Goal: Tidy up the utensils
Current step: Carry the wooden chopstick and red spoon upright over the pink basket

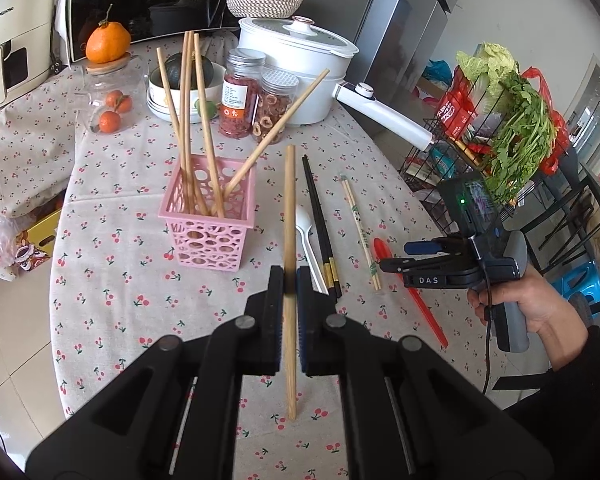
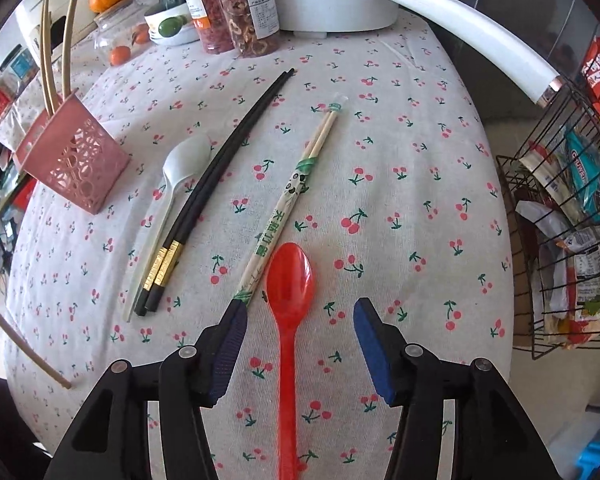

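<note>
My left gripper (image 1: 290, 280) is shut on a wooden chopstick (image 1: 289, 208), held above the table just right of the pink basket (image 1: 208, 236), which holds several wooden chopsticks (image 1: 188, 128). On the cloth lie a white spoon (image 2: 182, 176), black chopsticks (image 2: 216, 176), wrapped bamboo chopsticks (image 2: 292, 196) and a red spoon (image 2: 290, 284). My right gripper (image 2: 300, 312) is open, its fingers on either side of the red spoon's bowl, above it. It shows in the left wrist view (image 1: 396, 256) too.
Two jars of dried fruit (image 1: 256, 96), a white pot with a long handle (image 1: 300, 52), a bowl (image 1: 180, 88) and a glass jar of oranges (image 1: 114, 96) stand at the back. A wire rack with greens (image 1: 500, 132) stands off the table's right edge.
</note>
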Demonstrator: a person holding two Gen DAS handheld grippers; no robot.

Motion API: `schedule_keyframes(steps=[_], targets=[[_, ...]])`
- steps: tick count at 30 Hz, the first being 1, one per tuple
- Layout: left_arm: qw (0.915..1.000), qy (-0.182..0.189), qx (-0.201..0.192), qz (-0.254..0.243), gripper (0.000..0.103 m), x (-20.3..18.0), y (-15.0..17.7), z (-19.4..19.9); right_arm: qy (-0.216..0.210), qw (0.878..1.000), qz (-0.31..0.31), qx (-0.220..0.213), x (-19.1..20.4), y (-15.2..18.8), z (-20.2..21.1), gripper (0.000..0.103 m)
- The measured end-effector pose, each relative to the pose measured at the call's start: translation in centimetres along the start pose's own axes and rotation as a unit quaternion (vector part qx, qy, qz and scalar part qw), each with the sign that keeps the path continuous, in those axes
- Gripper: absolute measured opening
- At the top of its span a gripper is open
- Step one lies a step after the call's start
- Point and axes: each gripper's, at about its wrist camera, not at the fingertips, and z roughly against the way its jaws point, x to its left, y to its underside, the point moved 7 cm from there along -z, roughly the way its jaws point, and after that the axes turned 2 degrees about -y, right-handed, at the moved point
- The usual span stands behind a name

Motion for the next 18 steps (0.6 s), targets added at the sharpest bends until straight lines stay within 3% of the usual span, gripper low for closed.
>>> schedule_keyframes(steps=[3, 6, 12, 18], targets=[[1.0000, -0.001, 0.000, -0.002, 0.007, 0.2, 0.0, 0.0, -0.007, 1.000, 0.006, 0.006, 0.6, -0.5, -1.0, 0.048], [1.0000, -0.002, 0.000, 0.002, 0.007, 0.5, 0.0, 0.0, -0.017, 1.000, 0.011, 0.002, 1.0, -0.9, -1.0, 0.027], [1.0000, 0.000, -0.008, 0.005, 0.007, 0.5, -0.1, 0.8, -0.022, 1.000, 0.000, -0.014, 1.0, -0.6, -0.2, 0.026], [0.9989, 0.009, -0.045, 0.009, 0.007, 0.4, -0.9, 3.5, -0.037, 0.995, -0.005, -0.094, 1.8, -0.6, 5.3, 0.026]])
